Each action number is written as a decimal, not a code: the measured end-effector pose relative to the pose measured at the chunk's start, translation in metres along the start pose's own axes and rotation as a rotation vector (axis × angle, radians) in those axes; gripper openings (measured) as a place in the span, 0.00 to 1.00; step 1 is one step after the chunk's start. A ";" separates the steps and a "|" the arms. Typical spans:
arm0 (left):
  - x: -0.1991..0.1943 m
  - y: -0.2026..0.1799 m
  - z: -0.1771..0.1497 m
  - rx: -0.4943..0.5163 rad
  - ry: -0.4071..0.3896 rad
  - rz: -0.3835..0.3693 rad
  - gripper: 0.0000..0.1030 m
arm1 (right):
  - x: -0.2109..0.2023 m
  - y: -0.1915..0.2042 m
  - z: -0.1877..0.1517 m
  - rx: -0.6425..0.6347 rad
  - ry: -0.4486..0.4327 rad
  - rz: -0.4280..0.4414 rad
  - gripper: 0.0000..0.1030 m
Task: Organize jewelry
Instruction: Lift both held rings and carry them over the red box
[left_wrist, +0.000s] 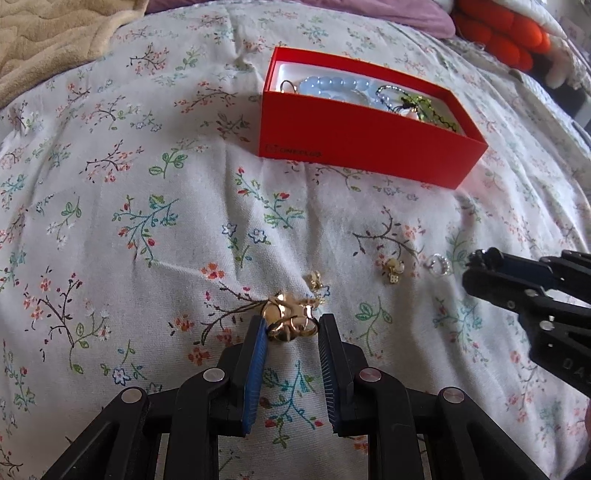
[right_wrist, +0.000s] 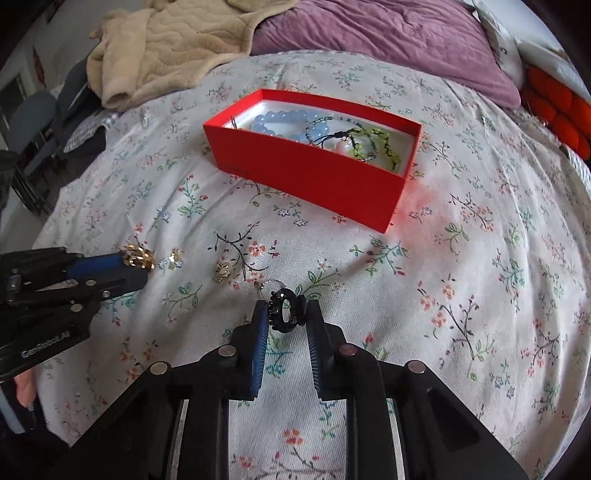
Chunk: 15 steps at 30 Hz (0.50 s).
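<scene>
The left gripper (left_wrist: 291, 328) had its jaws closed narrowly on a gold knot-shaped piece (left_wrist: 290, 321), held at the tips just above the bed (left_wrist: 110, 221). The right gripper (right_wrist: 285, 314) likewise gripped a black ring (right_wrist: 286, 312) between narrow jaws, low over the floral cover.

Judgement: both pieces appeared ready for carrying to the red box (left_wrist: 354, 147), which stood farther up the bed toward its head end. Each should be lifted clear of the fabric, brought over the open top and released low, one arm at a time, so that the small pieces do not bounce out or snag the beads.

Count on the bed cover, between the two grippers: two small gold earrings (left_wrist: 317, 282) (left_wrist: 392, 268) and one silver ring (left_wrist: 439, 265), lying apart from one another. In the box: one blue bead bracelet (right_wrist: 280, 122), one green beaded strand (right_wrist: 384, 144), one pale pendant on dark cord (right_wrist: 341, 146); further contents could not be distinguished.
</scene>
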<state>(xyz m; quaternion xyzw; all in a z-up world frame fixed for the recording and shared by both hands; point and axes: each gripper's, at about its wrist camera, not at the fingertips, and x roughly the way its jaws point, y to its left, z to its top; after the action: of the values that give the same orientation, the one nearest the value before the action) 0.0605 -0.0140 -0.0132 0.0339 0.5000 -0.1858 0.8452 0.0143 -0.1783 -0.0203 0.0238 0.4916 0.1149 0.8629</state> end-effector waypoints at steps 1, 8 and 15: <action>-0.001 -0.001 0.002 0.000 0.000 -0.001 0.22 | -0.003 -0.001 0.000 0.005 -0.002 0.005 0.21; -0.010 -0.004 0.018 -0.035 -0.017 -0.030 0.22 | -0.025 -0.007 0.012 0.035 -0.042 0.020 0.21; -0.021 -0.012 0.042 -0.059 -0.055 -0.063 0.22 | -0.031 -0.014 0.031 0.064 -0.058 0.024 0.21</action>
<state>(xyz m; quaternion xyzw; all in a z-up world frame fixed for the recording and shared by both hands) 0.0819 -0.0296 0.0271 -0.0121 0.4828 -0.1985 0.8529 0.0280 -0.1971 0.0198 0.0607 0.4696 0.1085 0.8741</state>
